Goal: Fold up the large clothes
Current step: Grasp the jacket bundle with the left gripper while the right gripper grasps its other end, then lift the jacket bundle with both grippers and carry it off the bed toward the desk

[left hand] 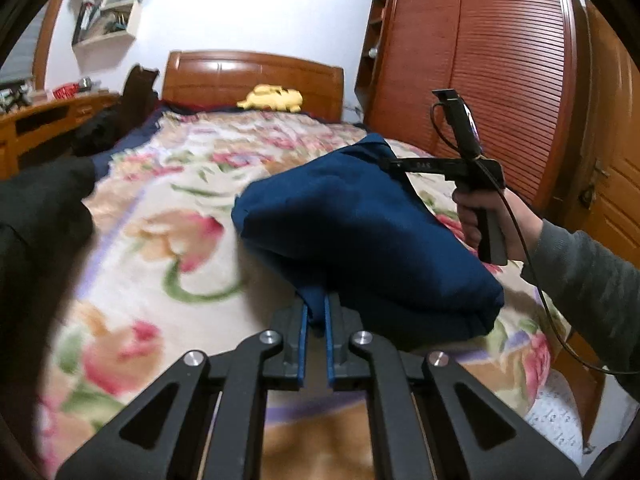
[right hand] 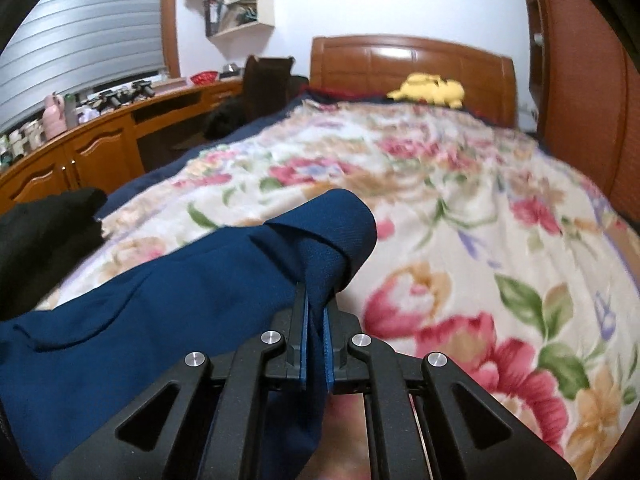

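Observation:
A large dark blue garment [left hand: 360,232] is held up above the floral bedspread [left hand: 168,216]. My left gripper [left hand: 316,304] is shut on one edge of it at the near side. My right gripper [right hand: 316,300] is shut on another bunched edge of the same blue garment [right hand: 160,304], which drapes away to the left in the right wrist view. In the left wrist view the right gripper [left hand: 390,165] reaches in from the right, held by a hand, pinching the cloth's far upper edge.
The bed's floral cover [right hand: 460,208] spreads ahead to a wooden headboard [right hand: 412,60] with a yellow plush toy [right hand: 432,90]. A black garment [right hand: 44,236] lies at the left. A wooden desk [right hand: 80,148] stands left, a slatted wardrobe [left hand: 492,72] right.

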### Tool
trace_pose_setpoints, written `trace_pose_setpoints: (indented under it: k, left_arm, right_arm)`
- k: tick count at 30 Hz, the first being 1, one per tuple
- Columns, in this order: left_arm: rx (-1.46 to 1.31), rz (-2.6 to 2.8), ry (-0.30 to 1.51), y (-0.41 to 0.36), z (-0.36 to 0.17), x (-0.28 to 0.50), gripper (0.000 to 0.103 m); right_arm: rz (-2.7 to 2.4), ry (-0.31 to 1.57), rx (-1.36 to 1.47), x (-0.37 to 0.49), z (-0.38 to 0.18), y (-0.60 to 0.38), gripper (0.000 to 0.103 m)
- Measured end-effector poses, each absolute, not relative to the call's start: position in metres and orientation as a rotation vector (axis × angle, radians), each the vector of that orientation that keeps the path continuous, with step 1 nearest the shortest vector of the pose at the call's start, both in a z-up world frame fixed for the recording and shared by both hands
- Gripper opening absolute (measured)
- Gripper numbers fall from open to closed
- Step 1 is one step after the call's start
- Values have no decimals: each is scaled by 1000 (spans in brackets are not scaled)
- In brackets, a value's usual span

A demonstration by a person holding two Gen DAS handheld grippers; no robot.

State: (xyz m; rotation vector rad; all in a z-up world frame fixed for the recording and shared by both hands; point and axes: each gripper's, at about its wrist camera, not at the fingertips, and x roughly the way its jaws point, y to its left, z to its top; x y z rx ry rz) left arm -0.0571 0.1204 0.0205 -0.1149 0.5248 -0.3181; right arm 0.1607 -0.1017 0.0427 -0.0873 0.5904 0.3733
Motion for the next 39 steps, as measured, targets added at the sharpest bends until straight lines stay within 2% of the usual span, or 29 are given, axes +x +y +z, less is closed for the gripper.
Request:
trace_pose_setpoints:
  k: [8,20,26,31,35,39]
  left_arm:
    - [-102,-219,438,190,66,-71,3]
    - [-30,62,397,342,141,-111,3]
    - [-26,248,403,418,141,-172,3]
    - [-59,378,473,466,106,-208,3]
    - [-95,393,505,479,78,-223,3]
    - [-115,399,489,474,75,-227,6]
  right_arm:
    - [432,532,-167,160,86,-25,3]
    - [607,393,-214,160,172,166,3]
    - [741,400,-205,143,157,272,3]
    - [810,446,-260,122,126,341,3]
    - [794,508,-263,127,100,350,3]
    - [776,557,-254,134,89,334,5]
